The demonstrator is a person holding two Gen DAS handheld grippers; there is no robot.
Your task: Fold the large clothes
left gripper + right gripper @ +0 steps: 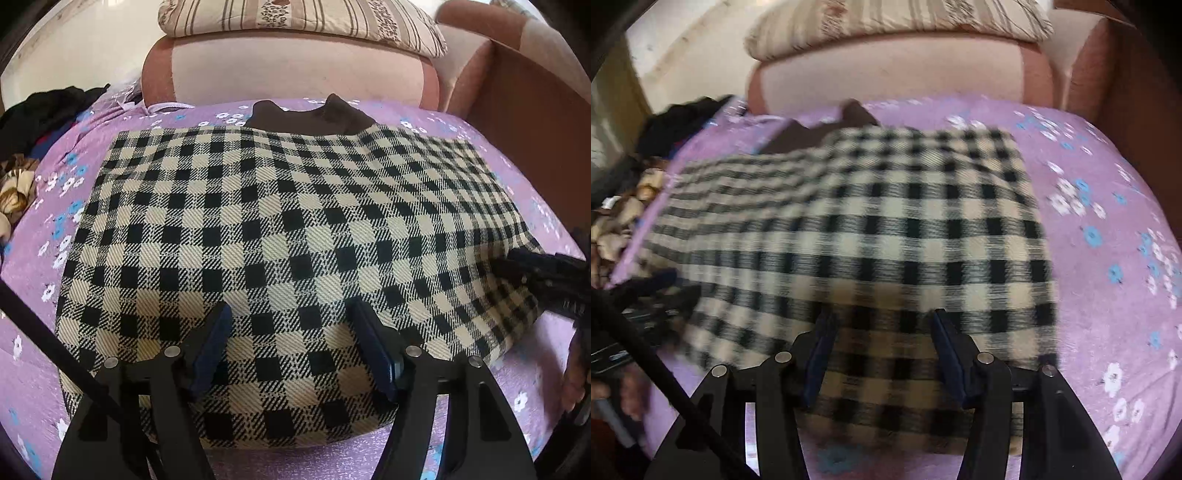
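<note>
Two grippers, both with jaws apart, nothing clamped. Left wrist view first: the left gripper (291,350) hangs over the near hem of the checked garment (280,236), which lies flat on the purple floral bedspread (517,177), already folded into a rough rectangle. Brown collar (314,116) sits at the far end from us, toward the headboard (295,74) & striped pillow (295,18). So we read the long axis as running straight ahead of the fingers, collar pointing away, hem nearest. Far right of this gripper the other tool's tip rests at the garment's right edge. Clothes pile (44,122) sits off to the left.

Right wrist view, blurred w/ motion: the right gripper (882,354) straddles the near hem too, fingers apart, cloth between them but not pinched. Collar (827,129) again far ahead, skewed a bit left.

Risks, as we judge: the fabric looks thick & doubled, so a shallow bite may catch only the top layer & peel the fold open. Uneven lift btw the two sides could skew the next fold off-axis.
</note>
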